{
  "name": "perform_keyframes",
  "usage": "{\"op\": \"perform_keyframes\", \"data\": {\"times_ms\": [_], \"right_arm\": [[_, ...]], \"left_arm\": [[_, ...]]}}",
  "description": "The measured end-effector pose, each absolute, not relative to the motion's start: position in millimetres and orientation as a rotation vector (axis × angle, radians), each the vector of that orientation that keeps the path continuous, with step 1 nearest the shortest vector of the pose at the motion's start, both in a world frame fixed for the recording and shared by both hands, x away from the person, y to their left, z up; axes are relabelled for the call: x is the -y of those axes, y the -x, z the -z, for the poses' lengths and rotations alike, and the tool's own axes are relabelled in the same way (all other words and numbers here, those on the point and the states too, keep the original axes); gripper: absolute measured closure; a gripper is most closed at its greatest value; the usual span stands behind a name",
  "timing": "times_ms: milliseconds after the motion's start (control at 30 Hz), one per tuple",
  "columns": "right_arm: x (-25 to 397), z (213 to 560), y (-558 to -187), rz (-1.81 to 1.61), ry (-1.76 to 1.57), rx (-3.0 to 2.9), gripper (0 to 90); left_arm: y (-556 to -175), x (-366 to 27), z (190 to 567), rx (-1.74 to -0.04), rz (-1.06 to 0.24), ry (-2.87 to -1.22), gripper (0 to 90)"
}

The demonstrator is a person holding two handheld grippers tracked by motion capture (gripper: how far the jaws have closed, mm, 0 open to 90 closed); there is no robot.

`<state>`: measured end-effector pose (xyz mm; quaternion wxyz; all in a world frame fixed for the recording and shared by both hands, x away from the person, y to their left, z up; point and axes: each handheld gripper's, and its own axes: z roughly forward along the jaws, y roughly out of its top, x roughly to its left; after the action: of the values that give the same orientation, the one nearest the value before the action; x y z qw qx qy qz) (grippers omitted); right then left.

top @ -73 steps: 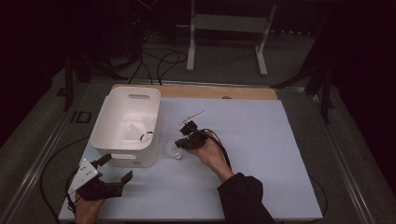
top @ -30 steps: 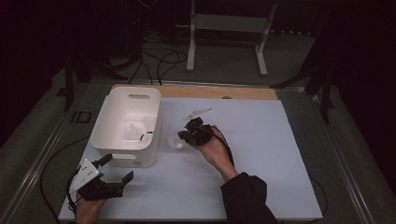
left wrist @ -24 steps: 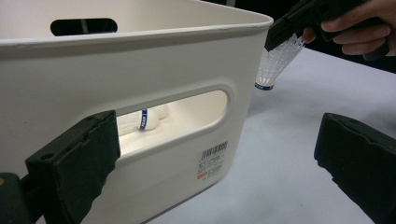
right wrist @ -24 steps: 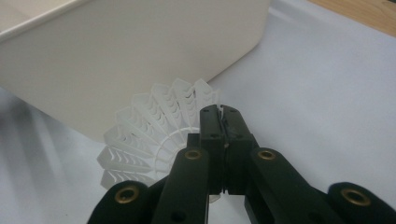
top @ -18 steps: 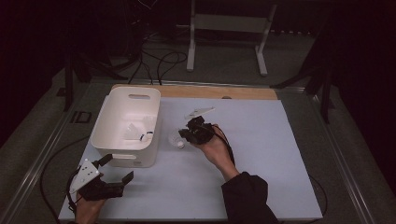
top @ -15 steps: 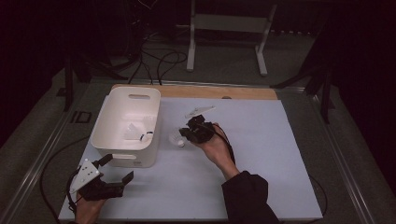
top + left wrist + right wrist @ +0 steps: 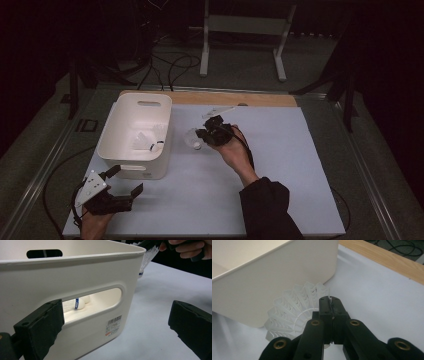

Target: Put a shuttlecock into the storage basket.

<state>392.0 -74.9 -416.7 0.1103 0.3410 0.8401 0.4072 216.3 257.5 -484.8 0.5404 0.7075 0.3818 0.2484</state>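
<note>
A white plastic shuttlecock (image 7: 192, 139) hangs just right of the white bin (image 7: 132, 167), with my right gripper (image 7: 205, 134) shut on the edge of its skirt. Seen in the right gripper view, the closed jaws pinch the ribbed skirt (image 7: 292, 312) close to the bin's outer wall (image 7: 274, 277). My left gripper (image 7: 126, 180) stands open at the bin's near end, holding nothing. Its jaws frame the bin's handle slot (image 7: 100, 302) in the left gripper view, and a shuttlecock with a blue band (image 7: 77, 303) shows through it. More shuttlecocks (image 7: 145, 140) lie inside the bin.
A white mat (image 7: 280, 190) covers the table, with a wooden strip (image 7: 240, 98) along its far edge. A thin white piece (image 7: 218, 111) lies near that strip. Cables and a stand's legs (image 7: 242, 45) are on the floor beyond.
My right gripper has lifted the shuttlecock off the mat and carried it slightly farther away, still beside the bin. The left gripper has stayed where it was.
</note>
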Motion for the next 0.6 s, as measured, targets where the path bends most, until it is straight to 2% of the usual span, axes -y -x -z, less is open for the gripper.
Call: {"op": "perform_keyframes", "data": {"times_ms": [600], "right_arm": [[75.3,401.6,-407.3,-1.169,-0.996,-2.43,89.0]], "left_arm": [[-216.3,-257.3,485.0,-0.909,-0.589,-1.68,1.0]]}}
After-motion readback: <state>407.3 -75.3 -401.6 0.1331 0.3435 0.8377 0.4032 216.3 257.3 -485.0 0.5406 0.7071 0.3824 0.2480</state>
